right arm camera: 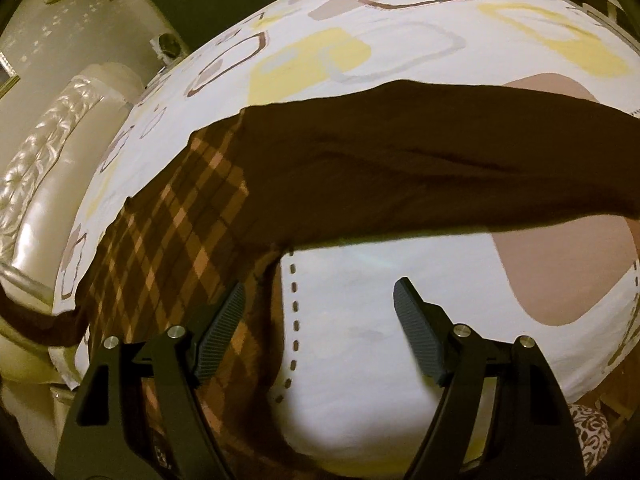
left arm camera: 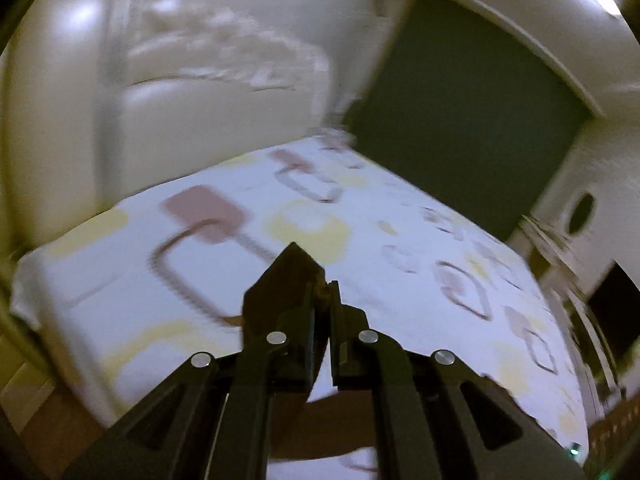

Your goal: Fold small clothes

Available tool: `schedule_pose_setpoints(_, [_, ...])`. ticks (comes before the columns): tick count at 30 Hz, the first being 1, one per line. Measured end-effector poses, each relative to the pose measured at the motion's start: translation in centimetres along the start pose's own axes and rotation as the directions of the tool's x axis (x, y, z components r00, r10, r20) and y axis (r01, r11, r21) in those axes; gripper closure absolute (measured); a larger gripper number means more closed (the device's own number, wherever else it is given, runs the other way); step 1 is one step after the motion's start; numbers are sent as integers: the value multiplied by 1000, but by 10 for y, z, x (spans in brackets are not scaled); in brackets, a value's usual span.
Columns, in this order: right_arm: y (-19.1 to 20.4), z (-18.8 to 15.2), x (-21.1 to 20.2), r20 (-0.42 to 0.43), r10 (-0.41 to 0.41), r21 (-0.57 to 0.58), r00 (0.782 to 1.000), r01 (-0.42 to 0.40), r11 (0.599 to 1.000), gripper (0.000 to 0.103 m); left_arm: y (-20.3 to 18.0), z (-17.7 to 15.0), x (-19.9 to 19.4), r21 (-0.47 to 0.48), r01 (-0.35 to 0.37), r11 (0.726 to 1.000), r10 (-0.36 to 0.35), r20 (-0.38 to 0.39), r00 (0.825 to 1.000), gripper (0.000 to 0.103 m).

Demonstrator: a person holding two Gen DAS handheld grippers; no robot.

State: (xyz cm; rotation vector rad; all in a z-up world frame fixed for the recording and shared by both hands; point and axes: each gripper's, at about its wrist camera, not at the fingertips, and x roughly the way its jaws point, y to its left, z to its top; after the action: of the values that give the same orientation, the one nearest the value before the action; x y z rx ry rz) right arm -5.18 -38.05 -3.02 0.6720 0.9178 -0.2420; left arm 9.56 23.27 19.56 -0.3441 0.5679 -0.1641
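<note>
Your right gripper [right arm camera: 320, 312] is hovering spread over brown plaid garment [right arm camera: 400, 160] on bed [right arm camera: 360, 60]; left gripper [left arm camera: 326, 280] is pressed together w/ nothing visibly pinched.

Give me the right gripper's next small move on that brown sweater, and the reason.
Probably ease the right gripper left and down so its open fingers straddle the argyle body's edge, then close. The brown sweater lies on the patterned bedsheet with one plain sleeve stretched across, unfolded. The left gripper looks shut; whether it holds fabric is unclear.
</note>
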Motion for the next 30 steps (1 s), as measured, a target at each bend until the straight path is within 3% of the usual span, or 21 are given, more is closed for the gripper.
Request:
schedule_pose_setpoints(6, [7, -3, -2, -18, 48, -19, 999, -48, 999, 26, -141, -11, 36, 165, 174, 971, -162, -82, 983, 98])
schedule_pose_setpoints(13, [13, -5, 1, -39, 79, -34, 996, -81, 996, 26, -257, -92, 109, 241, 298, 924, -234, -263, 936, 98])
schedule_pose_setpoints(18, [14, -8, 4, -48, 82, -40, 995, -84, 996, 26, -313, -168, 145, 304, 335, 892, -213, -370, 904, 98])
schedule_pose_setpoints(23, [12, -8, 4, -48, 91, -28, 995, -92, 995, 26, -341, -233, 170, 372, 340, 863, -158, -441, 883, 98])
schedule_pose_setpoints(26, [12, -9, 4, -47, 90, -29, 995, -91, 995, 26, -347, -257, 181, 394, 329, 858, -127, -457, 880, 97])
schedule_pose_setpoints(30, [12, -9, 5, -49, 93, -27, 994, -94, 995, 26, -351, -279, 193, 388, 357, 850, -136, -493, 860, 94])
